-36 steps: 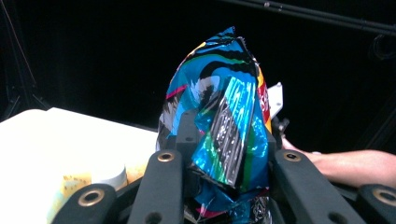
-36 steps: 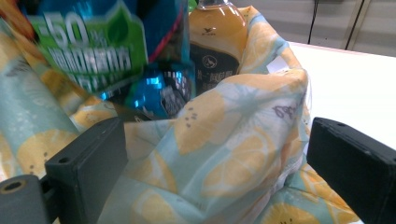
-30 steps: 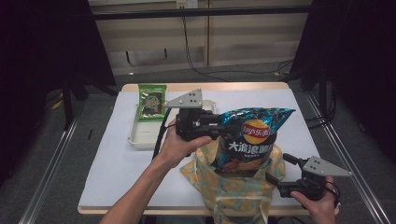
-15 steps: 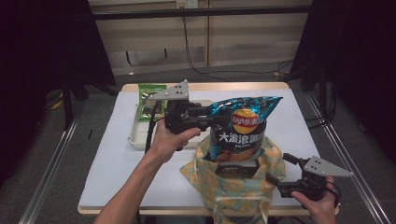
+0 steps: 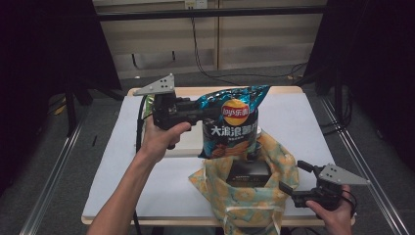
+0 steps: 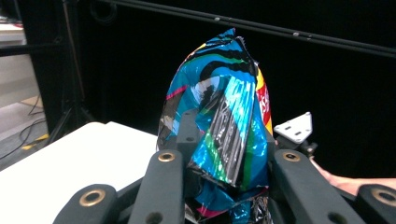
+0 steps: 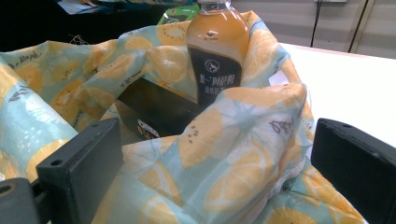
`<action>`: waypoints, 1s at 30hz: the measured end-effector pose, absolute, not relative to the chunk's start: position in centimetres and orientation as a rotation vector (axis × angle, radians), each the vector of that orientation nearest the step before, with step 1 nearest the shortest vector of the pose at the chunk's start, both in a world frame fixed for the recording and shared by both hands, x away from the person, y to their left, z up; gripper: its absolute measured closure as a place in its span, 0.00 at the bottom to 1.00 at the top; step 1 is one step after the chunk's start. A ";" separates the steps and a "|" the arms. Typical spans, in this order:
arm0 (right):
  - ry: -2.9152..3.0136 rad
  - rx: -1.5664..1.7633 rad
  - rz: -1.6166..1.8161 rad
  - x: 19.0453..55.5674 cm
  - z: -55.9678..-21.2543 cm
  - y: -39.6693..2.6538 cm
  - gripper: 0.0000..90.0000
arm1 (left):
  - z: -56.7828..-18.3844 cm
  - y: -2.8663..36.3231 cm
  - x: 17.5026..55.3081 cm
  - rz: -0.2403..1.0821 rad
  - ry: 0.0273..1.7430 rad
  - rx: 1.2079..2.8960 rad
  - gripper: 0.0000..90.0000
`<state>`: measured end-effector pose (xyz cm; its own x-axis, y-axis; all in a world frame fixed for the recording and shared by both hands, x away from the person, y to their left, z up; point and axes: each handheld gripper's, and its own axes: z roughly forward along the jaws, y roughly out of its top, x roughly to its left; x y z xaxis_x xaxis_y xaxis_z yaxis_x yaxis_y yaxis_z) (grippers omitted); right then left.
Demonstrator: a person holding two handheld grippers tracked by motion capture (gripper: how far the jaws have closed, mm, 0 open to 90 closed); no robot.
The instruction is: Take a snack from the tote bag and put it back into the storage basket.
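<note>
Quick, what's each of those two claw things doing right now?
Left gripper: closed on the chip bag, held above the fabric bag.
Right gripper: jaws apart astride the fabric bag's rim; whether they pinch it cannot be told.

Chip bag: blue foil, red-yellow logo, upright, clear of the tabletop, above the tote's mouth. Tote bag: pale blue lemon-print fabric, open; dark box and tea bottle inside.

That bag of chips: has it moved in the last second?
Yes. The chip bag, clamped in the left gripper, has risen up and left, away from the fabric bag.
</note>
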<state>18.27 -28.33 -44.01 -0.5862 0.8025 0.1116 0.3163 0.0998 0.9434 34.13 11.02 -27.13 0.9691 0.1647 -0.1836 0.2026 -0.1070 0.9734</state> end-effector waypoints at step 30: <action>1.955 1.094 1.487 18.3 -44.1 -28.3 0.02 | -29.0 16.2 39.4 0.061 0.468 1.687 0.81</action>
<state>18.31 -28.32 -44.07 -0.5849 0.8037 0.1094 0.3199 0.1047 0.9417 39.41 16.19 -29.05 0.9145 0.3375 -0.2229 0.2691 -0.0962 0.9583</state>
